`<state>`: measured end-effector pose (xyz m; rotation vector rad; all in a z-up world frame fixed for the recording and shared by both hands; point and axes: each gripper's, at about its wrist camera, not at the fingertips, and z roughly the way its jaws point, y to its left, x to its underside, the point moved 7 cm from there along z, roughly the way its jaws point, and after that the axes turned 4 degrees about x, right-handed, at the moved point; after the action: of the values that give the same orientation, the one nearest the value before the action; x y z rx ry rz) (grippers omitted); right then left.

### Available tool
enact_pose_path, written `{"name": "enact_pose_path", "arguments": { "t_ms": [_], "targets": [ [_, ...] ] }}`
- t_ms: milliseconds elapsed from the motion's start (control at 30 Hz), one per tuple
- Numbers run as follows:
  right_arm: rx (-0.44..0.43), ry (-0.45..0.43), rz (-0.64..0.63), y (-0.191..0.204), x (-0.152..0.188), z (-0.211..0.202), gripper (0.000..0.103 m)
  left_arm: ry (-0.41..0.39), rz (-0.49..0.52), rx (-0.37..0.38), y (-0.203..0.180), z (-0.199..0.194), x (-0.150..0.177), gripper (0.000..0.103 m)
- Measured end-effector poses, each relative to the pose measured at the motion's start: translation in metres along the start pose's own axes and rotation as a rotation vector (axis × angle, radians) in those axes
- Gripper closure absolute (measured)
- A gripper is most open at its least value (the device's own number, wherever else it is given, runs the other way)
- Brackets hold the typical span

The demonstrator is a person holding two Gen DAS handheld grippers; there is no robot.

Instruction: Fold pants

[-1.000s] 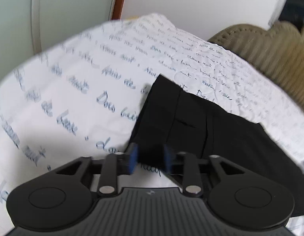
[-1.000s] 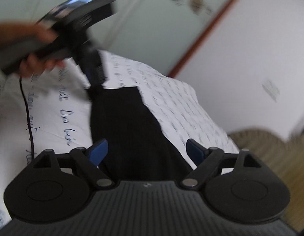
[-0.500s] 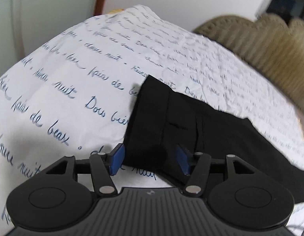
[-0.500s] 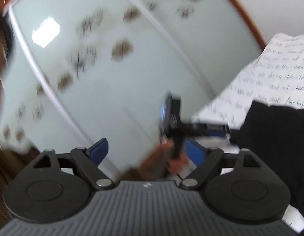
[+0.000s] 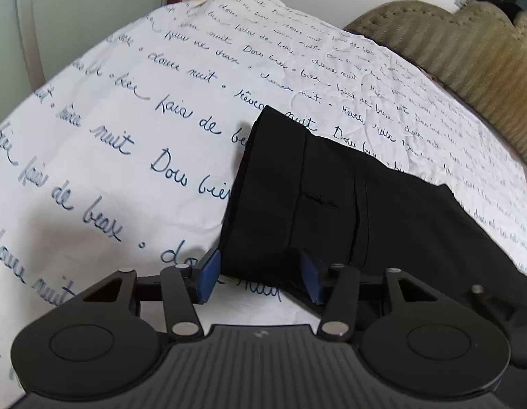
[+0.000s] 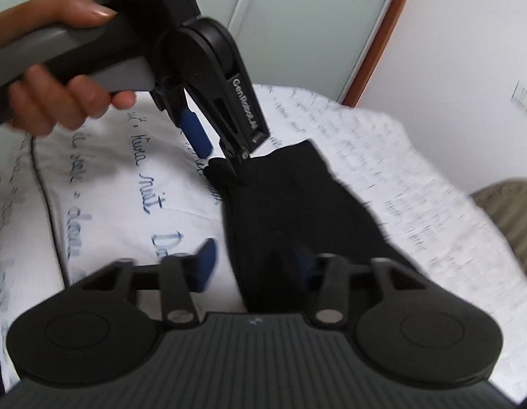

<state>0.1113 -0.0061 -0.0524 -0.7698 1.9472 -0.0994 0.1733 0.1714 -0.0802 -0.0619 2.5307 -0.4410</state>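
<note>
Black pants [image 5: 348, 204] lie flat on a white sheet [image 5: 110, 156] printed with blue handwriting. My left gripper [image 5: 260, 277] hovers at their near waistband corner. Its jaws are closing, the corner lies between the blue pads, and neither pad presses on it. In the right wrist view a hand [image 6: 58, 102] holds that left gripper [image 6: 222, 156] over the far corner of the pants [image 6: 297, 211]. My right gripper [image 6: 254, 266] straddles the near edge of the fabric with its jaws closing. Its left pad [image 6: 205, 266] stands off the cloth and the right pad is half lost in it.
An olive ribbed headboard or cushion [image 5: 451, 44] borders the bed on the right. A frosted glass door with a brown frame [image 6: 376, 34] and a white wall stand behind. A thin dark cable [image 6: 45, 204] runs over the sheet on the left.
The right wrist view swung away to the glass door and back down onto the pants, and its jaws narrowed. The left jaws widened from nearly shut to straddle the corner.
</note>
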Motion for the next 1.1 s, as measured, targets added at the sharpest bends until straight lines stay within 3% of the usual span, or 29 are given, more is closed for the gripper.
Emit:
{"name": "enact_pose_path", "arguments": {
  "t_ms": [167,233,433,567,600,667,733,833,967,1100],
  "targets": [
    [0.014,-0.003,-0.058,0.011,-0.012,0.021,0.073,-0.01,-0.073,0.028,0.004,-0.001,-0.001,0.053],
    [0.029,0.011,-0.067,0.009,-0.016,0.037,0.082,-0.013,-0.076,0.034,0.003,-0.003,-0.001,0.053],
    [0.033,0.014,-0.038,0.006,-0.016,0.044,0.093,-0.001,-0.091,0.056,0.002,-0.007,0.003,0.053],
    [0.023,0.003,-0.032,0.008,-0.017,0.042,0.094,-0.014,-0.133,0.056,0.009,0.0,0.001,0.053],
    [0.016,0.001,-0.03,0.009,-0.017,0.042,0.094,-0.027,-0.139,0.047,0.011,0.001,-0.001,0.062],
    [0.0,-0.009,-0.018,0.009,-0.019,0.044,0.094,-0.042,-0.123,0.032,0.011,0.001,-0.003,0.066],
    [-0.024,-0.025,0.015,0.009,-0.023,0.043,0.096,-0.06,-0.106,0.004,0.011,-0.001,-0.004,0.083],
    [-0.057,-0.047,0.053,0.01,-0.03,0.04,0.096,-0.086,-0.074,-0.019,0.011,-0.008,-0.006,0.085],
    [-0.071,-0.015,0.034,0.02,-0.021,0.049,0.096,-0.065,-0.045,-0.051,0.012,-0.002,-0.002,0.085],
    [-0.104,-0.013,0.1,0.017,-0.023,0.052,0.097,-0.096,0.007,-0.119,0.008,-0.005,-0.003,0.087]
  ]
}}
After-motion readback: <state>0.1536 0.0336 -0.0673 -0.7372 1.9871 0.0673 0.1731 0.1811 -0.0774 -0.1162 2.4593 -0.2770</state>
